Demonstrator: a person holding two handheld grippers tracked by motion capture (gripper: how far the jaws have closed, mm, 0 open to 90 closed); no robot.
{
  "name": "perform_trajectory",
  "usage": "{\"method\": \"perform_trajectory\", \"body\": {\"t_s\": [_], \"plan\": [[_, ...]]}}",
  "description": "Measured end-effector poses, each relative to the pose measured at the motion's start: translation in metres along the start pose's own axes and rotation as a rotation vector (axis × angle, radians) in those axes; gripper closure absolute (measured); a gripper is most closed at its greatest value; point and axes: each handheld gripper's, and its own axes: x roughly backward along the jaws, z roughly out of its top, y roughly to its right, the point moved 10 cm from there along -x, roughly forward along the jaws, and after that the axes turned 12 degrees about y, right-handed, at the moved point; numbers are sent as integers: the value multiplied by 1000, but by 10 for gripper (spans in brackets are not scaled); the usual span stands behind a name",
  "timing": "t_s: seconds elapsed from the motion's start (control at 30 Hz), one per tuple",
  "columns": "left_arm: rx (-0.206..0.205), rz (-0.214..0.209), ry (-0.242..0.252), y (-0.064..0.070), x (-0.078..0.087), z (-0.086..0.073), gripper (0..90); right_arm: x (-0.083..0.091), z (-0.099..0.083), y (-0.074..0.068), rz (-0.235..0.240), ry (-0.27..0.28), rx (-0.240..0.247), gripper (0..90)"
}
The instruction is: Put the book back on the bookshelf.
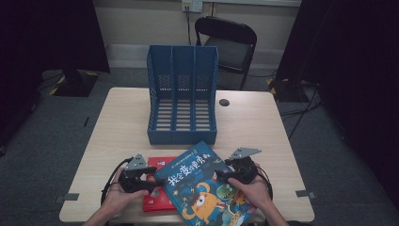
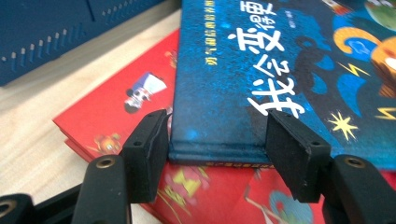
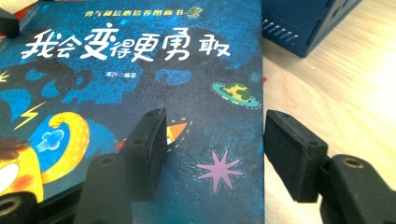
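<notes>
Two grippers, left (image 1: 149,184) and right (image 1: 223,175), jaws apart, flank one blue book (image 1: 204,188) atop one red book (image 1: 155,200) before a three-slot file rack (image 1: 182,94).

Black claws (image 1: 157,181), grey three-cornered plates, trailing black cables.

Open worktop (image 1: 263,127) right of the blue book (image 1: 207,188), free for passage. Blocked ahead by the blue file rack (image 1: 182,94), standing just beyond the book's far corner. Blocked on the left by the red book (image 1: 157,200) underneath. Bare worktop farther left and behind the rack.
</notes>
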Motion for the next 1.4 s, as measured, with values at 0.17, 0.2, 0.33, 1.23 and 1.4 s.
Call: {"method": "perform_trajectory", "body": {"t_s": [0.17,0.2,0.33,1.23,1.4], "plan": [[18,30,5,-5,-6,4,396,4,-2,4,-3,4,-13,395],[18,30,5,-5,-6,4,397,4,-2,4,-3,4,-13,395],[40,33,5,-3,-1,2,381,3,-2,3,-8,9,5,383],[112,-2,2,8,-11,8,311,7,-6,0,-22,12,-26,352],[88,27,-13,1,-18,12,307,12,-9,-6,-20,11,-21,335]]}}
